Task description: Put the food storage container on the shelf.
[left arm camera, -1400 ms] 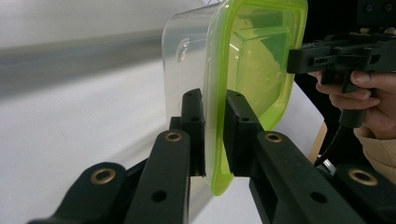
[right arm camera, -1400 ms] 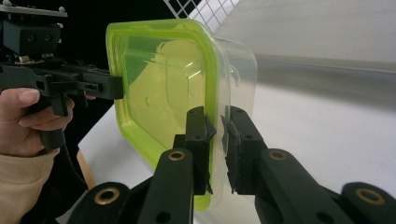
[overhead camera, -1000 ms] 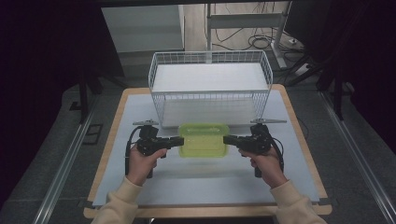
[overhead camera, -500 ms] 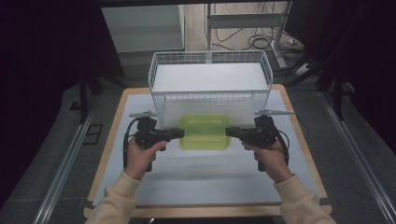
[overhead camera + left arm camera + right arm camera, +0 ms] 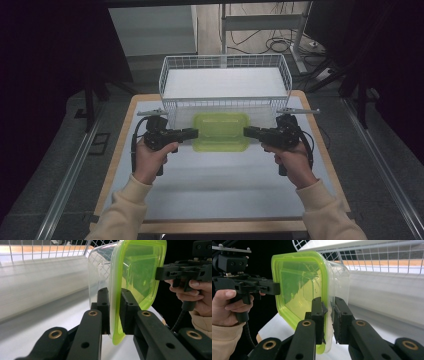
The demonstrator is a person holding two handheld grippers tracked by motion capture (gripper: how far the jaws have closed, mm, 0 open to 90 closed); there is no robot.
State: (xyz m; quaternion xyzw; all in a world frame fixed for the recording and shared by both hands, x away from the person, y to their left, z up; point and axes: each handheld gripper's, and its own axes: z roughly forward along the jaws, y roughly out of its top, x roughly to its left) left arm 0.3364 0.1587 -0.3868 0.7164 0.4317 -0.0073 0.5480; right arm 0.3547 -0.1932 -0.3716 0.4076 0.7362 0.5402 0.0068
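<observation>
- We see a clear container point(image 5: 221, 131) with a green lid point(image 5: 140, 272); it is between the two grippers, above the white table top point(image 5: 220, 185) and just in front of the wire basket point(image 5: 225, 82).
- In the gripper views the lid edge point(image 5: 325, 315) stands between the black jaws, so each gripper takes the rim of the container at one short end.
- The left gripper point(image 5: 192, 133) is closed on the left rim; in the left gripper view its two pads point(image 5: 105, 307) press the rim from both sides.
- The right gripper point(image 5: 248, 132) is closed on the right rim in the same way; in the right gripper view one of its pads point(image 5: 318, 315) lies on the lid side.
- Both grippers point inward, toward each other, and stay almost level.
- The left hand point(image 5: 150, 155) and the right hand point(image 5: 295, 157) hold the handles from below; the forearms in beige sleeves point(image 5: 125, 210) come in from the bottom of the high view.
- We cannot read any writing or label on the container or on the grippers.
</observation>
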